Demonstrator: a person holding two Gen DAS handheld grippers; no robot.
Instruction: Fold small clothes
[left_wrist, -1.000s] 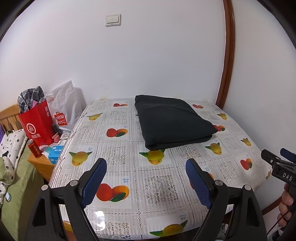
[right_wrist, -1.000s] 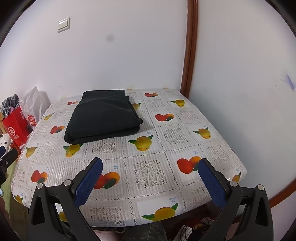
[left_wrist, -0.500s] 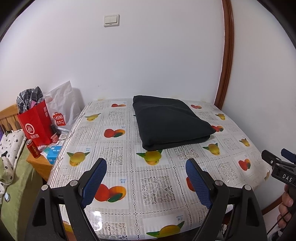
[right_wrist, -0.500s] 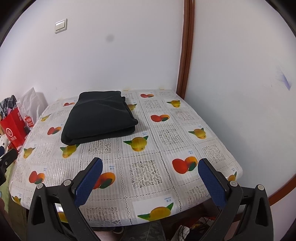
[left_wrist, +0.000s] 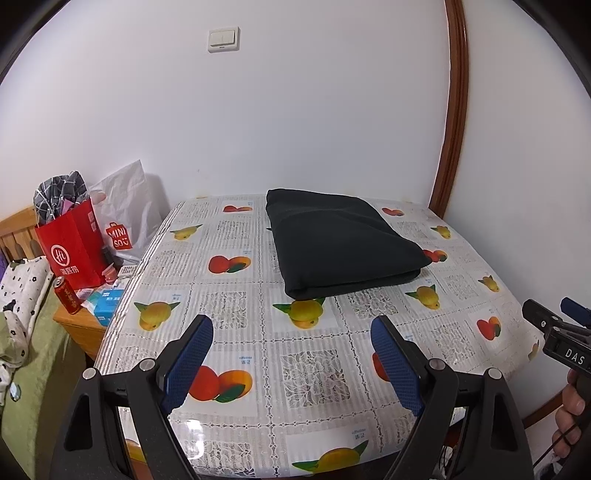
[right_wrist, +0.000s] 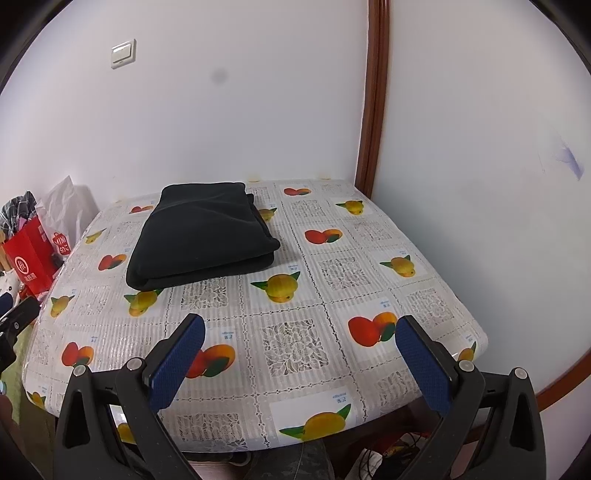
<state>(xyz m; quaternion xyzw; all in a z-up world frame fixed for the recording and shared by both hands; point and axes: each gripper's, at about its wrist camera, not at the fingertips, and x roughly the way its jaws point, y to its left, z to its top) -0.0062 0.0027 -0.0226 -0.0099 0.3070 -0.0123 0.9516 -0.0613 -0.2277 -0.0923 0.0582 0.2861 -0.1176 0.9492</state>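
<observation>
Clothes (left_wrist: 343, 243) lie folded in a dark stack at the desk's (left_wrist: 317, 369) far side, unmoved, while both grippers' fingers (left_wrist: 188, 362) (right_wrist: 424, 365) hang wide open and empty, so folding looks finished.

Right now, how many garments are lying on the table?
1: a folded black garment on the far half of the table, toward the wall. Nothing else lies on the tablecloth; anything tucked inside the fold is hidden.
</observation>
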